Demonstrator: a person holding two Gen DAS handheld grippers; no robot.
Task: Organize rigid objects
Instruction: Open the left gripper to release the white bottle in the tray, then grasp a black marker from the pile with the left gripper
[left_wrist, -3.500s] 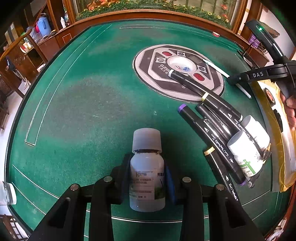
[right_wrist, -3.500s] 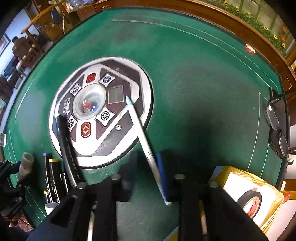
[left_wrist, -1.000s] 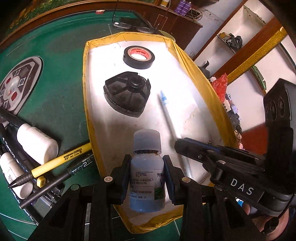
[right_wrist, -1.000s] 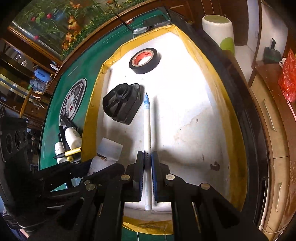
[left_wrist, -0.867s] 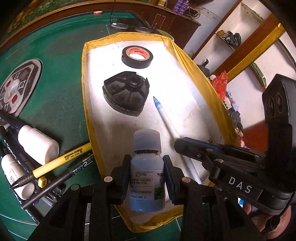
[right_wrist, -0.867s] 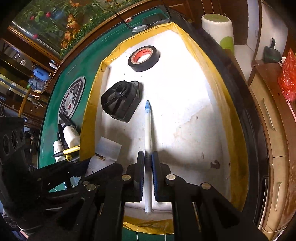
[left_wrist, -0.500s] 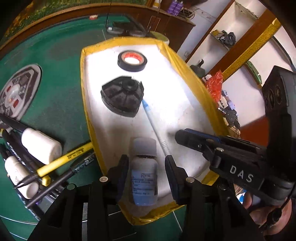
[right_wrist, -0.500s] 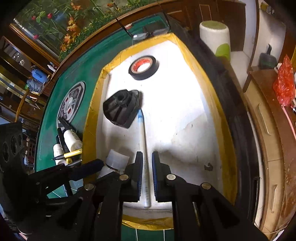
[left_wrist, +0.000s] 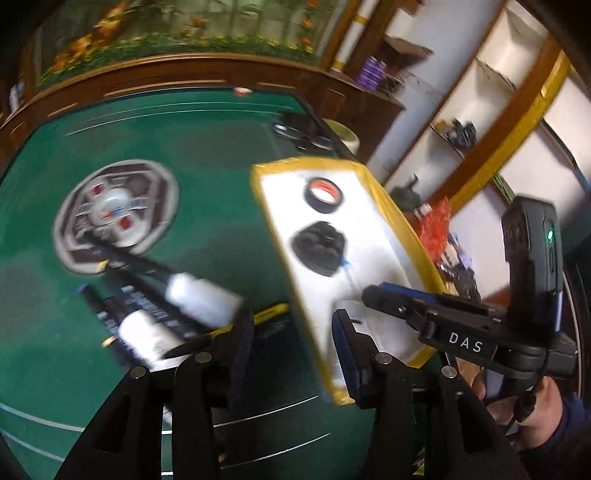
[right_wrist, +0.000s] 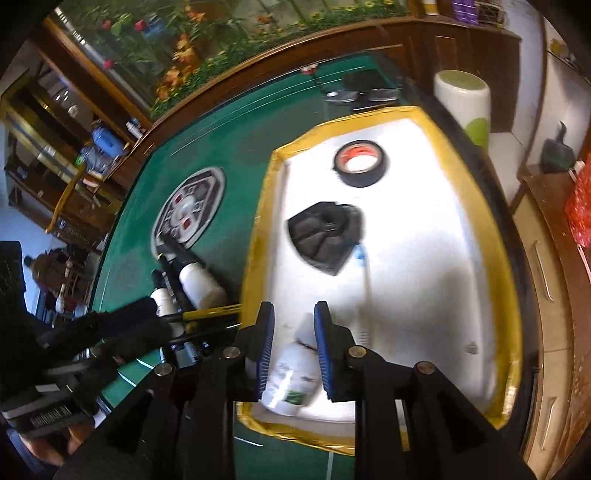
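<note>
A white tray with a yellow rim (right_wrist: 258, 221) lies on the green table. In it are a black tape roll (right_wrist: 360, 162), a black plastic part (right_wrist: 325, 236), a white pen with a blue tip (right_wrist: 364, 273) and a small white bottle (right_wrist: 291, 380) lying at the near end. My right gripper (right_wrist: 293, 328) is open and empty above the bottle. My left gripper (left_wrist: 291, 332) is open and empty above the tray's left rim (left_wrist: 291, 273). The tape roll (left_wrist: 323, 194) and black part (left_wrist: 319, 249) also show in the left wrist view.
Left of the tray lie two white bottles (left_wrist: 201, 299), several black markers (left_wrist: 125, 258) and a yellow pencil (right_wrist: 210, 312). A round control panel (left_wrist: 114, 218) sits mid-table. A white stool (right_wrist: 463, 103) and wooden furniture stand beyond the table's right edge.
My left gripper let go of the bottle, which now lies in the tray, and swung up and left. My right gripper let go of the pen, opened and drew back.
</note>
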